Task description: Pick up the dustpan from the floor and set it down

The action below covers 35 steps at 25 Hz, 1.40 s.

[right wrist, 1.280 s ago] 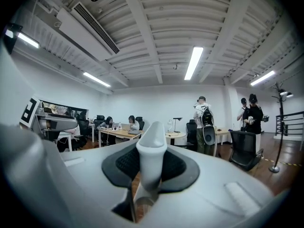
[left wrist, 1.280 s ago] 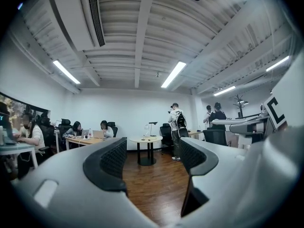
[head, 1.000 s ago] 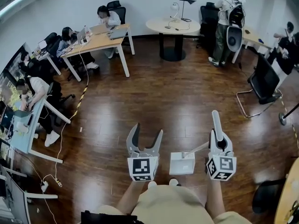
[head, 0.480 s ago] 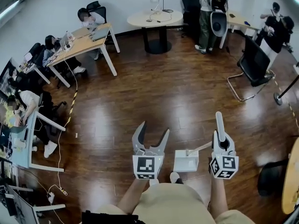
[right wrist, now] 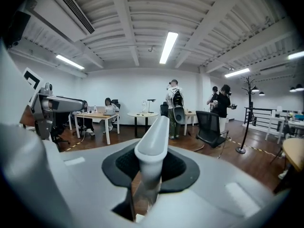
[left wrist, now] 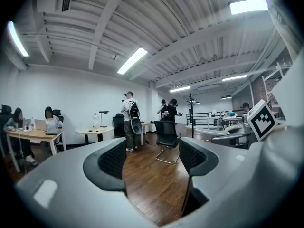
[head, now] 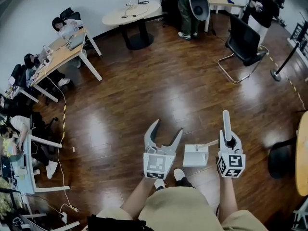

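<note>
A white dustpan [head: 196, 155] hangs over the wooden floor just in front of the person's feet. Its thin rod runs up to the right into my right gripper [head: 227, 139], which is shut on the white handle [head: 225, 121]; the handle's end sticks out forward past the jaws. In the right gripper view the handle [right wrist: 153, 141] stands up between the closed jaws of that gripper [right wrist: 152, 164]. My left gripper [head: 167, 131] is just left of the pan, open and holding nothing. The left gripper view shows only floor between its dark pads [left wrist: 113, 160].
A black cantilever chair [head: 243, 35] stands far right, near a round table [head: 132, 13] and standing people [head: 187, 4]. Desks [head: 62, 52] with seated people line the left wall, and a cable [head: 62, 129] trails there. A round tabletop's edge [head: 302, 162] shows at the right.
The person has turned right, so the room's furniture has slid left in the head view. Both grippers moved right and slightly lower. The dustpan stays in the right gripper.
</note>
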Available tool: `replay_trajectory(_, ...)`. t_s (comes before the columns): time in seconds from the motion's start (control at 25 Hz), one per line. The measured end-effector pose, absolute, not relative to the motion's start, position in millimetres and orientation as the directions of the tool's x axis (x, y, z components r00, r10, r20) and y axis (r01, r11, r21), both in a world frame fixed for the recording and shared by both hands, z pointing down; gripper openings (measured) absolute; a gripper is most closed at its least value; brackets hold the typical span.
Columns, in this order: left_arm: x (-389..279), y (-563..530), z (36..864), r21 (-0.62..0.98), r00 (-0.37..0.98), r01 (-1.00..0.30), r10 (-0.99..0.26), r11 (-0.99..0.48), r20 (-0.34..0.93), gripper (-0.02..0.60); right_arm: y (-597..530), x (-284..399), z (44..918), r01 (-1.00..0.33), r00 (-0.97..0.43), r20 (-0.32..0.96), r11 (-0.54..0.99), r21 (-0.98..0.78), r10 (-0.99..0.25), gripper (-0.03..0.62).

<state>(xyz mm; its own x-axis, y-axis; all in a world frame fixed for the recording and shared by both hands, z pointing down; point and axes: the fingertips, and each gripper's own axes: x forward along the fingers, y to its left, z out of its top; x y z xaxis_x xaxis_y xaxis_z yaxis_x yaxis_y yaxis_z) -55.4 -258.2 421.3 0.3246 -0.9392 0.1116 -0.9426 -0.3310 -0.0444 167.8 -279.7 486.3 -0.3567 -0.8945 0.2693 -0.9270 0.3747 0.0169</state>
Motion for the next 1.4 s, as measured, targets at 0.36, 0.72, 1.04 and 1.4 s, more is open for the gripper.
replay_trajectory(0.36, 30, -294, 480, -0.024, 0.498, -0.858, -0.844, -0.512, 0.197, 0.33, -296, 218, 579, -0.919, -0.353, 0.421, 0.394, 0.012, -0.836, 0.084)
replay_trajectory(0.72, 66, -304, 557, -0.016, 0.553, -0.809, -0.77, -0.587, 0.319, 0.33, -295, 225, 667, -0.863, -0.43, 0.549, 0.505, -0.016, -0.717, 0.089)
replay_trajectory(1.04, 71, -303, 579, 0.012, 0.558, -0.805, -0.751, -0.593, 0.353, 0.33, -304, 222, 718, -0.829, -0.467, 0.619, 0.556, -0.058, -0.631, 0.094)
replay_trajectory(1.4, 64, -304, 586, 0.021, 0.542, -0.818, -0.757, -0.575, 0.365, 0.33, -318, 211, 739, -0.833, -0.462, 0.636, 0.549, -0.073, -0.617, 0.095)
